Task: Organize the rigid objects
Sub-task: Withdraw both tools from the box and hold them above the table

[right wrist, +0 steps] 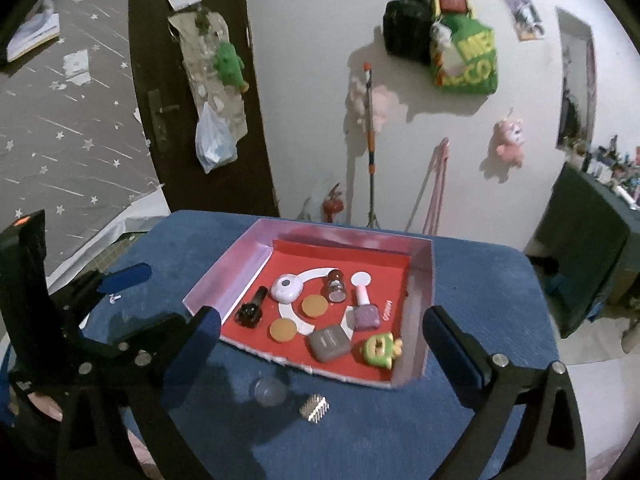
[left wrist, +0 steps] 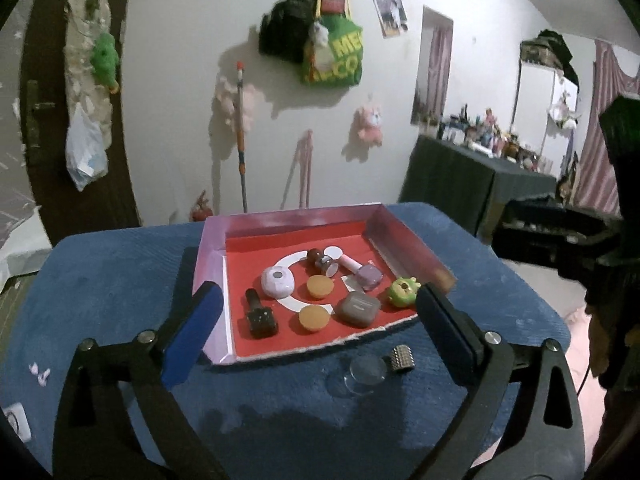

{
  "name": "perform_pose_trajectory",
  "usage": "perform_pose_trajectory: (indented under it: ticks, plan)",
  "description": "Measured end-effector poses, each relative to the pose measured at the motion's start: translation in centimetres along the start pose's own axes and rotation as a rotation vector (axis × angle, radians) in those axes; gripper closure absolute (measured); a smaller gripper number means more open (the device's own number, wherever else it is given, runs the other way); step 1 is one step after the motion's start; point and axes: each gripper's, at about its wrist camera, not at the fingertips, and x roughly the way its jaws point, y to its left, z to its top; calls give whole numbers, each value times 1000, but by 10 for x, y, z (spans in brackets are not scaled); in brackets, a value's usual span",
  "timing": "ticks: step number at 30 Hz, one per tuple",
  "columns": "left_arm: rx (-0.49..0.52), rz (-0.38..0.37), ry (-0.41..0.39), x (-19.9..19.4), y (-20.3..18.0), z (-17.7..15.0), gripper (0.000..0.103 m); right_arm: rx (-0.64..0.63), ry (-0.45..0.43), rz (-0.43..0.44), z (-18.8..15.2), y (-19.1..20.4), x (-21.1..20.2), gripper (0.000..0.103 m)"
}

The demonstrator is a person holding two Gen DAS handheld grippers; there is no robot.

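**Tray nearly filled; two items remain outside**

The tray (left wrist: 296,220) is the reference landmark. It is a shallow cardboard box with a red floor, pale pink walls and a torn, lowered front edge, resting on a blue, napped cloth (left wrist: 100,280). The lowered edge probably serves as the loading side, since both grippers face it.

Inside the tray lie small hard items, spaced apart in a single layer: a black bottle (left wrist: 260,314) at the left, a white oval case (left wrist: 278,281), two flat orange discs (left wrist: 320,286), a grey rounded-square case (left wrist: 357,309), a purple polish bottle (left wrist: 366,274) and a green cartoon figure (left wrist: 403,291) at the right front corner.

Two items are outside, just in front of the tray's front edge: a clear glass-like dome (right wrist: 267,391) and a ribbed metallic cylinder (right wrist: 314,409), almost touching each other. By this layout, they are the remaining work.

The left gripper (left wrist: 316,336) is spread wide and holds nothing; it hangs in front of the tray. The right gripper (right wrist: 322,348) is likewise spread and unloaded, with the two loose items just below its span.
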Motion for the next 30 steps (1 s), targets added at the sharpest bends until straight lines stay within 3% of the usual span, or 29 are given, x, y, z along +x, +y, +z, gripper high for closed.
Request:
perform_pose_trajectory:
  ticks: [9, 16, 30]
  plan:
    - [3, 65, -31, -21, -16, -56, 4, 64, -25, -87, -76, 2, -14, 0]
    - [-42, 54, 65, 6, -14, -99, 4, 79, 27, -175, -129, 2, 17, 0]
    - [-93, 84, 169, 36, -5, -133, 4, 137, 109, -193, -179, -7, 49, 0]
